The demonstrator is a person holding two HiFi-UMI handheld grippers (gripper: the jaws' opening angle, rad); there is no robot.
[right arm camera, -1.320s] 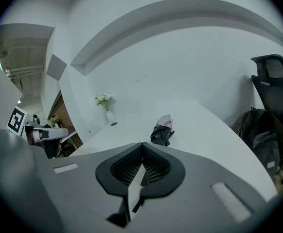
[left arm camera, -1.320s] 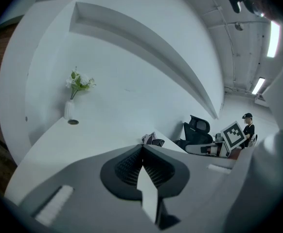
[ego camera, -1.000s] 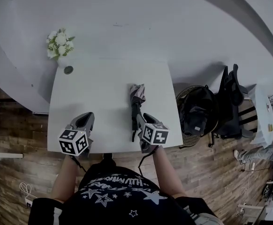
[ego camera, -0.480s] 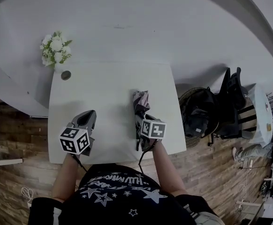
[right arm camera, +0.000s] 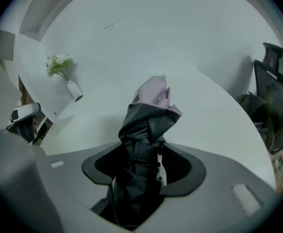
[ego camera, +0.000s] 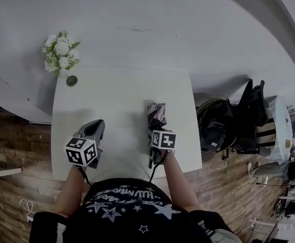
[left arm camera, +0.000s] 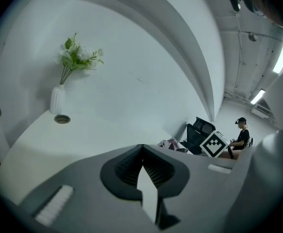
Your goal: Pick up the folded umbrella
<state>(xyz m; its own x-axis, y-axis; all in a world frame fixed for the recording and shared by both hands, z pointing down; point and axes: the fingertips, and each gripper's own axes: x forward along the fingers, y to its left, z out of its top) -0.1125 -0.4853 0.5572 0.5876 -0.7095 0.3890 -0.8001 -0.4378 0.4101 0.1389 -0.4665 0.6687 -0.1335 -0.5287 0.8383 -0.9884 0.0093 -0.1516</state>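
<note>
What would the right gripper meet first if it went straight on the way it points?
The dark grey and pink folded fabric umbrella, lying between the right gripper's opening jaws; probably the white table next.

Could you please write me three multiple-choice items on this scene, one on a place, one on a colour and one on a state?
1. Where is the folded umbrella?
A. On the table, between the right gripper's jaws
B. Inside a drawer
C. Hanging from a hook

2. What colour are the flowers?
A. Red
B. White
C. Blue

3. How do the left gripper's jaws stand?
A. Clamped on the umbrella
B. Wide apart
C. Together, with nothing between them

Answers:
1 A: the right gripper view shows the umbrella between those jaws, which are opening.
2 B: the head view shows white blooms with green leaves.
3 C: the left gripper view shows the tips meeting, with nothing between them.
</note>
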